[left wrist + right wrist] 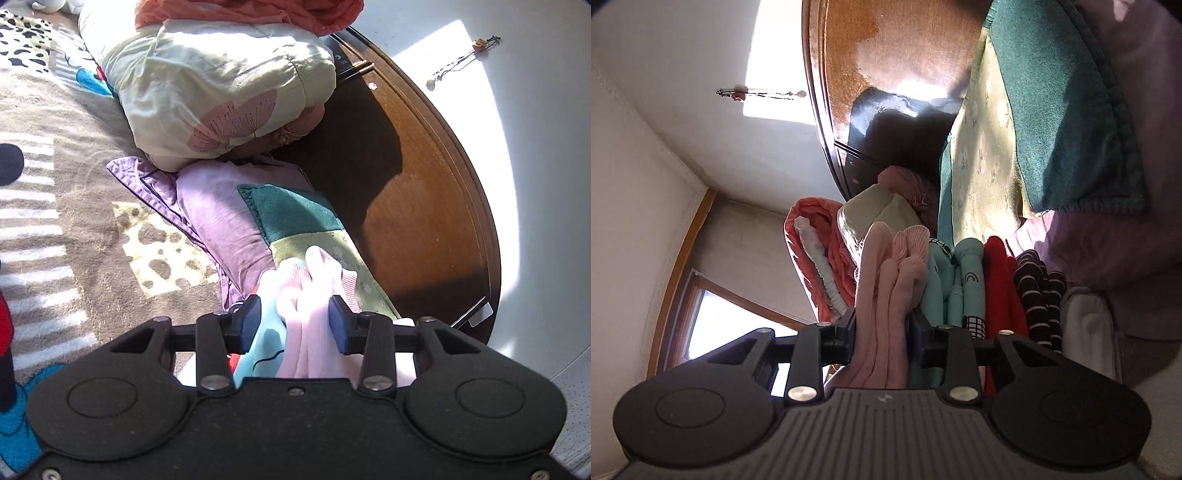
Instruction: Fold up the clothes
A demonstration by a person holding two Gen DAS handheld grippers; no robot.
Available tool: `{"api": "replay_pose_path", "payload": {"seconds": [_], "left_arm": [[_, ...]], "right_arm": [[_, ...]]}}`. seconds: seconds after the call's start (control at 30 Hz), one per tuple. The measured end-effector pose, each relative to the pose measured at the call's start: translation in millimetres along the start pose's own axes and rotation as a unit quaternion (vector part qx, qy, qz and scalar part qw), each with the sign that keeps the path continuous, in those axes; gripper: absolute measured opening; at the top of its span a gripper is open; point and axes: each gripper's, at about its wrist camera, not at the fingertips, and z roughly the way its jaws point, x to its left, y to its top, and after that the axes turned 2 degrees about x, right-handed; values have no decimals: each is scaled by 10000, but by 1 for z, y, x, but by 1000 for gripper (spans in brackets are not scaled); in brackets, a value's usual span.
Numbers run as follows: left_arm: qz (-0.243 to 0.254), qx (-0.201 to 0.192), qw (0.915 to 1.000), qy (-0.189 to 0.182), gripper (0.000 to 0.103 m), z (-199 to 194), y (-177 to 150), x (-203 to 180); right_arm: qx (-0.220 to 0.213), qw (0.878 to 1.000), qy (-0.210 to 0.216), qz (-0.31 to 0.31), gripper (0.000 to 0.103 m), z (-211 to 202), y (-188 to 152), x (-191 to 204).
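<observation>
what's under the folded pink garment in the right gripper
In the right wrist view the folded pink garment lies against a stack of folded clothes: a mint piece, a red one, a striped one. Anything beyond that stack is covered.

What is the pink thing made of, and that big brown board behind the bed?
The pink garment looks like soft knit fabric: fine ribs show, and it bunches into folds. The brown headboard looks like varnished wood: it shines in the sun and has a moulded edge.
</observation>
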Motion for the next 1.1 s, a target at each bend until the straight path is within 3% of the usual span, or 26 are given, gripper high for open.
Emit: {"api": "replay_pose_path", "payload": {"seconds": [0.1, 0.17, 0.27, 0.37, 0.4, 0.5, 0.57, 0.63, 0.67, 0.7, 0.8, 0.87, 1.0, 1.1], "left_arm": [[452, -511, 9976, -149, 37, -26, -6, -19], [825, -592, 9944, -305, 37, -34, -18, -33], [1378, -509, 9891, 141, 37, -20, -44, -46], [1967, -408, 9776, 624, 38, -4, -70, -59], [2295, -327, 9686, 896, 39, 7, -78, -61], [2844, -477, 9501, 1187, 39, 9, -88, -73], [2788, -673, 9518, 1082, 40, -7, -88, -79], [2691, -865, 9544, 955, 47, -25, -88, -84], [2636, -908, 9556, 951, 48, -35, -89, -87], [2560, -903, 9577, 951, 53, -43, -91, -88], [2304, -659, 9652, 1050, 69, -66, -99, -91], [2233, -506, 9649, 1286, 69, -77, -106, -92], [2008, -145, 9650, 1682, 85, -104, -125, -91], [1888, -27, 9644, 1853, 90, -123, -139, -91]], "right_arm": [[-280, 9923, -192, -1192, 35, -16, -1, 37], [-281, 9734, -121, -2270, 36, -20, -11, 69], [61, 9397, -44, -3420, 36, -14, -33, 101], [430, 9143, -626, -3978, 36, 2, -53, 101], [606, 9110, -899, -3980, 36, 10, -55, 93], [671, 9151, -1084, -3825, 36, 9, -60, 73], [609, 9150, -1118, -3830, 37, -3, -63, 82], [510, 9188, -1037, -3774, 50, -17, -63, 93], [466, 9210, -1005, -3735, 64, -24, -62, 98], [446, 9227, -1024, -3691, 72, -30, -63, 103], [541, 9344, -1088, -3349, 73, -48, -66, 113], [647, 9431, -1131, -3058, 79, -60, -72, 118], [879, 9485, -1227, -2787, 102, -78, -93, 132], [1114, 9471, -1339, -2697, 103, -89, -108, 146]]}}
